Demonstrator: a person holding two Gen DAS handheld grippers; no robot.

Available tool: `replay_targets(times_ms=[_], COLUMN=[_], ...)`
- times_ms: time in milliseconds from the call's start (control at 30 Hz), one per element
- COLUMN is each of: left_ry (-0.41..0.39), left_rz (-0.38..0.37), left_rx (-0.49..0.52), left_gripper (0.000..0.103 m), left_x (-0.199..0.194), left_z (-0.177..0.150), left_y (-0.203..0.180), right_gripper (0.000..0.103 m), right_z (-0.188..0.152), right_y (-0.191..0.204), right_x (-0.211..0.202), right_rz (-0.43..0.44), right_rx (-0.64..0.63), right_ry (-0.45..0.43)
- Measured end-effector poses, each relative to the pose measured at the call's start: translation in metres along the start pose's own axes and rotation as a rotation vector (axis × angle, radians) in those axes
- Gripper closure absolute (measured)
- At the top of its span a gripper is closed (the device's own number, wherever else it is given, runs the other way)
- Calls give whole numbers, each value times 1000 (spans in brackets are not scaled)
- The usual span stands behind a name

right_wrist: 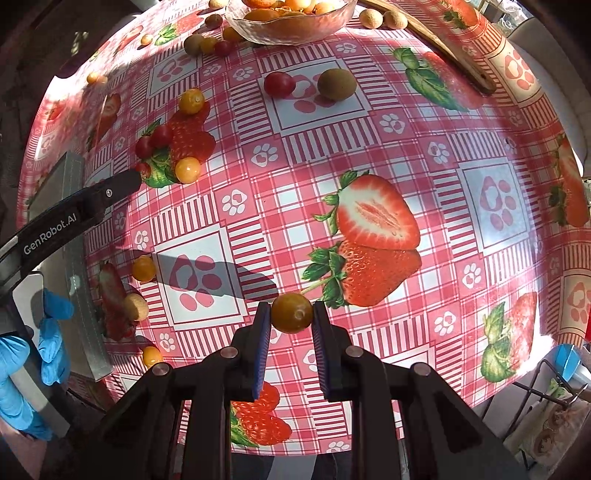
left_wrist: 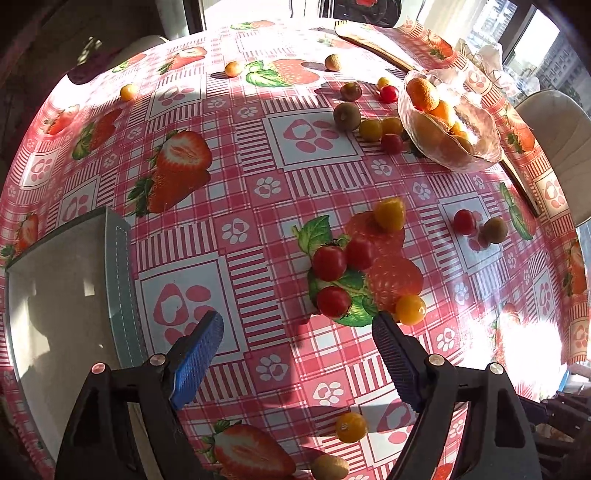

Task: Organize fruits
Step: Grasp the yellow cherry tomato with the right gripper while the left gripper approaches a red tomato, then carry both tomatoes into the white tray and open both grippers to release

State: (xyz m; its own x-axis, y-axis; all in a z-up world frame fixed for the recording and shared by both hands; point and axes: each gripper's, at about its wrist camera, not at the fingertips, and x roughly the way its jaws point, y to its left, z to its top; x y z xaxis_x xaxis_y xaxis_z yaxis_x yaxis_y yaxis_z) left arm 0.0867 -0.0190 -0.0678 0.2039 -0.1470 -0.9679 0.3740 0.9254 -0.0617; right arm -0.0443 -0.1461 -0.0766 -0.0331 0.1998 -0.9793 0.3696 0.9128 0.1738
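Note:
My left gripper (left_wrist: 297, 326) is open and empty above the strawberry-print tablecloth, just short of two red cherry tomatoes (left_wrist: 329, 263) and a yellow one (left_wrist: 410, 309). My right gripper (right_wrist: 291, 314) is shut on a yellow-orange cherry tomato (right_wrist: 291, 313), held between the blue pads. A glass bowl (left_wrist: 476, 151) with orange fruits stands at the far right in the left view and at the top in the right view (right_wrist: 291, 29). The left gripper's finger (right_wrist: 110, 192) shows at the left of the right wrist view.
A grey tray (left_wrist: 66, 295) lies at the left. Loose tomatoes, kiwis (right_wrist: 337, 84) and small brown fruits are scattered over the table. A wooden board (left_wrist: 380, 51) lies behind the bowl. A blue-gloved hand (right_wrist: 22, 369) holds the left gripper.

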Motion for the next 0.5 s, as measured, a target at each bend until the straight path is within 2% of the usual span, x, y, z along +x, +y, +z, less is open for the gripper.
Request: replay_targets(times_ms=[100,167,200,267,300,333,367,400,500], left_ry=[12,18,30,26,18,13,17,24,31], left_rz=[6,13,23,38,34,27,22,13,-42], left_rx=[7,16,21,32,37,43,46,43,12], left_gripper=[20,29,38,45,55,73,80,83,83], left_x=[10,15,18,21,20,19,20,21,18], left_z=[4,6,7,7,7,9,11,14,18], left_y=[-4,-7,-9,-15,-16,-18,-20,-21,-15], right_gripper=[79,79,79,79,79,79,79,79,79], right_z=[-2,-4,-4,-4,-4,-4,-4,-3,-2], right_y=[-7,-15,-16,-24,-27,-30,-31,-32,-30], right_x=[1,-1,-1,-5,-6,-7,-9,-11,-21], right_rz=[5,9,10,15,16,20,24,29,46], right_rx=[14,22,23,29,31,32,33,33,21], right_ry=[0,-6,-6,-12,-14,-15,-16,-16,-12])
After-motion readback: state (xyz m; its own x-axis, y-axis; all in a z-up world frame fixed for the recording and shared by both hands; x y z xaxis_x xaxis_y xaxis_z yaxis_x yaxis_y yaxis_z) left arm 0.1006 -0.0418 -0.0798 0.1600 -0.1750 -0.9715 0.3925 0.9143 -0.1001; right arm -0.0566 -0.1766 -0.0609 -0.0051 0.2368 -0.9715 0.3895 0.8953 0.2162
